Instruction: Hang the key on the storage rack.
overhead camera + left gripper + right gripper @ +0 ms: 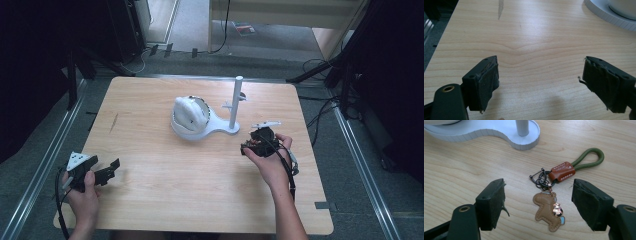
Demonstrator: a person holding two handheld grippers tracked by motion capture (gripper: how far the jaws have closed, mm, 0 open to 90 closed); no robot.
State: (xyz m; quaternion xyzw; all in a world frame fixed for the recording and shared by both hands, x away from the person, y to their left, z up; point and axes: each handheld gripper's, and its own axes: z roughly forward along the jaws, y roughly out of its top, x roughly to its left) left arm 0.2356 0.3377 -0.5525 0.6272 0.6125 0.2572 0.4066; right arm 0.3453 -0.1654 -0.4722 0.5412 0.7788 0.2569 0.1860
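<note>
A keychain lies flat on the wooden table: a brown leather horse charm, dark metal rings, a brown leather tab and a green cord loop. My right gripper hovers over it with the jaws open. The charm and rings sit between the pads without touching them. Just beyond stands a white stand with an upright post and a rounded white piece on its base. My left gripper is open over bare wood, near the table's front left.
The stand's base lies far ahead of the left gripper. The table's right edge is close to my right hand. Metal rails and dark stands with cables line the floor on both sides.
</note>
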